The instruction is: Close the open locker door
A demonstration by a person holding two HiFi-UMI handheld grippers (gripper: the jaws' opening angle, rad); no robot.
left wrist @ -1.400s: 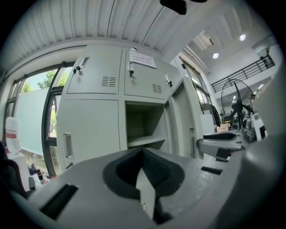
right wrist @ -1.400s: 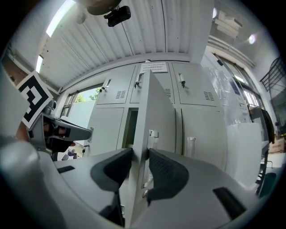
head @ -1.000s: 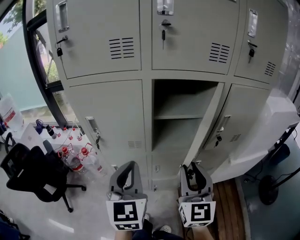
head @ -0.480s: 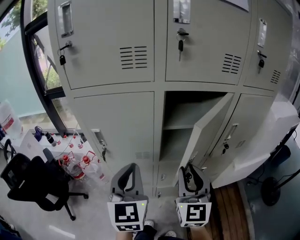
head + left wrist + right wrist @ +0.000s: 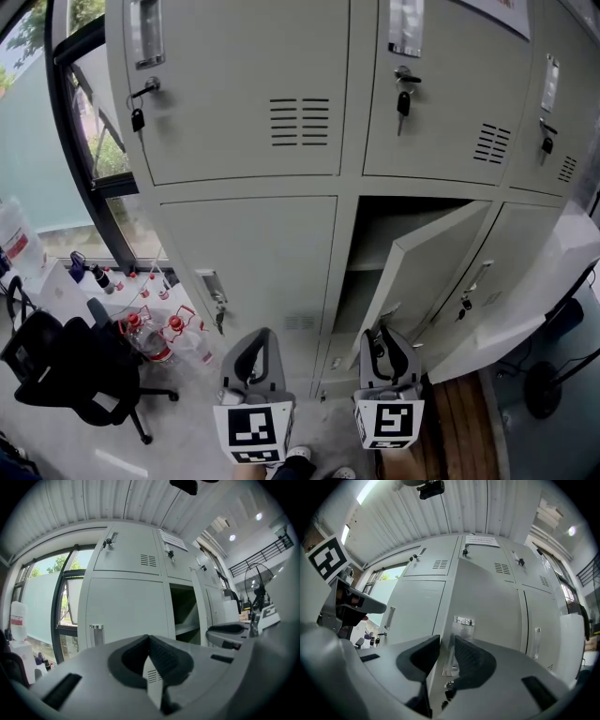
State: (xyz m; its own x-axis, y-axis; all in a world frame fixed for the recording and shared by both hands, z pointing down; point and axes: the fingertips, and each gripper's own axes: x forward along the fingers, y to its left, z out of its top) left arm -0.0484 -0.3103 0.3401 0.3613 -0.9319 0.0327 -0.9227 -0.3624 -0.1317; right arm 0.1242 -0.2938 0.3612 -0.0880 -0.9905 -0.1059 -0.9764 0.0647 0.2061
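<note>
Half the compartment [image 5: 371, 236] behind the locker door [image 5: 427, 270]

You're in a workplace locker area, the sort that opens off an office. Before you stands a bank of grey metal lockers [image 5: 244, 253], two tiers of vented doors, with keys [image 5: 403, 101] hanging in the locks. Left of the lockers, a black swivel office chair [image 5: 66, 361] sits on the pale floor [image 5: 187, 422] near a tall dark-framed window [image 5: 89, 141], and red-capped water bottles [image 5: 155, 328] are gathered at the lockers' foot. Right of the lockers stands a pedestal fan [image 5: 537, 386]. Above them runs a ribbed ceiling [image 5: 140, 498] with recessed lights [image 5: 232, 537].
</note>
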